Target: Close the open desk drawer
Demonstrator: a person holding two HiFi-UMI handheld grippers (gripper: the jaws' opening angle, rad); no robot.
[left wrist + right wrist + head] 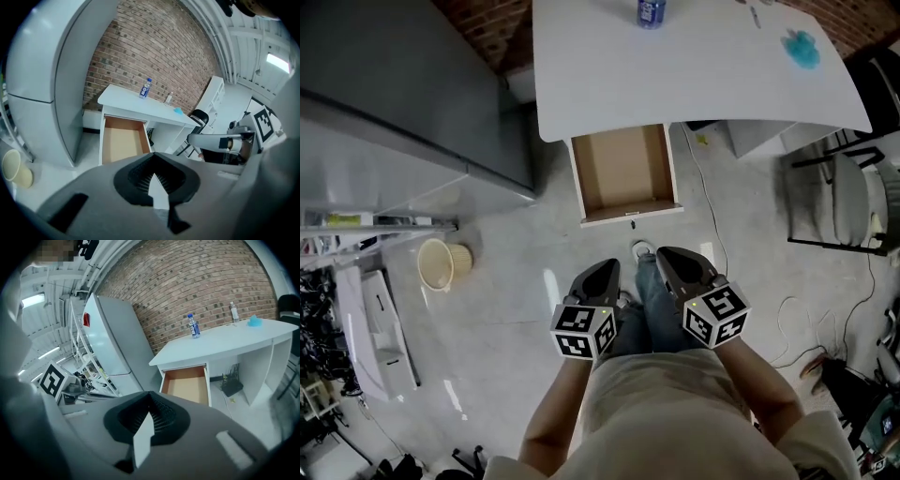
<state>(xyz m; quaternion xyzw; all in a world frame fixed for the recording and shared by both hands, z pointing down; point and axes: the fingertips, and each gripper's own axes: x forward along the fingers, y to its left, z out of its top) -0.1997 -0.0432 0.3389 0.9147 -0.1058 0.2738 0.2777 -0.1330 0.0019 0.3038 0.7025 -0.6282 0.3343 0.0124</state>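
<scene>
Drawer (623, 173) of the white desk stood pulled fully out below the tabletop (703, 75) in the head view. Its brown inside was bare, and what looked like a small dark knob (632, 224) sat on its white front panel. Empty and rigid, it would probably be light and slide straight in. A flat push on the middle of the front panel, by the knob, looked the best place to press, since an off-centre push might skew it. The left hand-held gripper (605, 272) and right hand-held gripper (675, 258) hung side by side over the floor, well short of the drawer front and pointing toward it.

From the left gripper view, the jaws of that hand-held gripper (154, 183) were closed on nothing. The drawer (123, 140) lay ahead and slightly left, well apart.

From the right gripper view, the other hand-held gripper (144, 430) was likewise closed and empty. The drawer (187, 383) lay ahead, a little to the right.
</scene>
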